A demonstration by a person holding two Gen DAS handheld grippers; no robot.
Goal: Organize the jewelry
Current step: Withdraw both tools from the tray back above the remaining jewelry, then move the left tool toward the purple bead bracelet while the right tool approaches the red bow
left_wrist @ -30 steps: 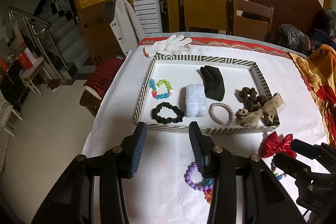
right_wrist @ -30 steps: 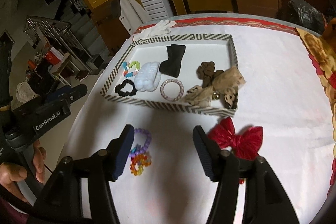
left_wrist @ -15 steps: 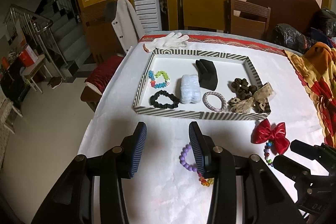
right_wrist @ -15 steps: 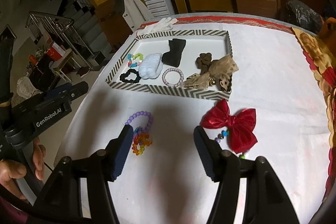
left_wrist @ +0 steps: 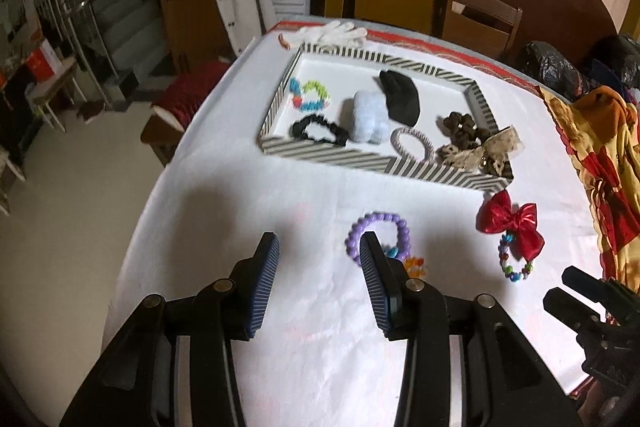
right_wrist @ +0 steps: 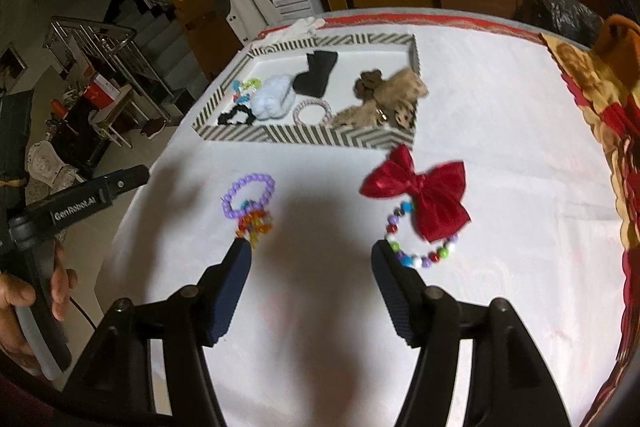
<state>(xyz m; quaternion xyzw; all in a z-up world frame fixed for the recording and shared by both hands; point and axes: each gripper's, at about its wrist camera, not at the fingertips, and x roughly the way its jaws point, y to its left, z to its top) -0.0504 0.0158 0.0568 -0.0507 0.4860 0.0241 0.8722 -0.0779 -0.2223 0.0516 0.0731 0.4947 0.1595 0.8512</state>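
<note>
A striped tray (left_wrist: 352, 159) (right_wrist: 304, 138) on the white tablecloth holds several hair ties and scrunchies. In front of it lie a purple bead bracelet (left_wrist: 378, 223) (right_wrist: 248, 193) with an orange charm, a red bow (left_wrist: 512, 223) (right_wrist: 428, 193), and a multicolour bead bracelet (left_wrist: 516, 265) (right_wrist: 420, 251) partly under the bow. My left gripper (left_wrist: 318, 247) is open and empty, just near of the purple bracelet. My right gripper (right_wrist: 312, 253) is open and empty, between the two bracelets and nearer than them.
A white glove (left_wrist: 332, 33) lies behind the tray. A patterned orange and red cloth (left_wrist: 600, 163) (right_wrist: 608, 123) covers the table's right side. Wooden chairs (left_wrist: 476, 13) stand beyond the table. The table's left edge drops to the floor (left_wrist: 60, 207).
Both grippers have pulled back from the tray toward the near table edge. The bow and both bracelets now lie farther ahead in view. Both stay open.
</note>
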